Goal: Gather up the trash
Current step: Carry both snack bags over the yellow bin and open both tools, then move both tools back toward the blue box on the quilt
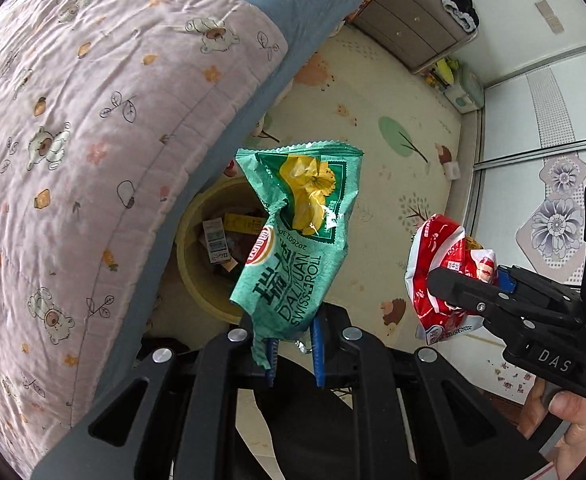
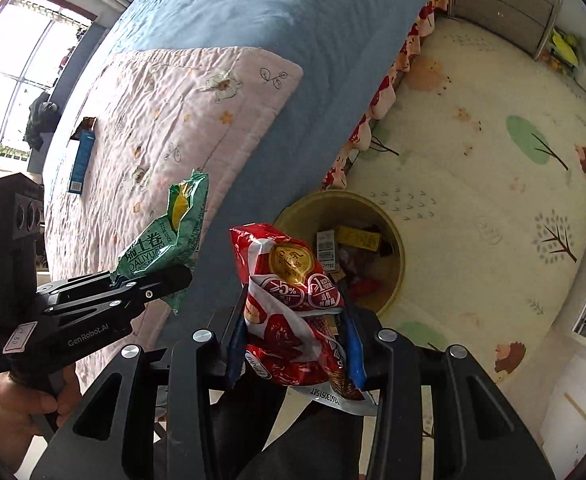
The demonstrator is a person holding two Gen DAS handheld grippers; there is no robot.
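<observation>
Left gripper (image 1: 293, 354) is pinching the green wrapper (image 1: 299, 236) by its bottom edge, and right gripper (image 2: 295, 354) is clamping the red wrapper (image 2: 293, 304), so both are hanging loose, ready to drop. The yellow bin (image 2: 393, 236) is sitting on the floor mat (image 2: 493, 184) by the bed's (image 2: 293, 20) edge, below and just ahead of both.

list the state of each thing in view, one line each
green crinkled plastic swiss roll wrapper: torn open, pinched in the left tongs
red crinkled plastic snack wrapper: crumpled, clamped in the right tongs
round yellow plastic bin: open, on the floor beside the bed, partly filled with packets
blue cardboard box: lying flat on the bed
</observation>
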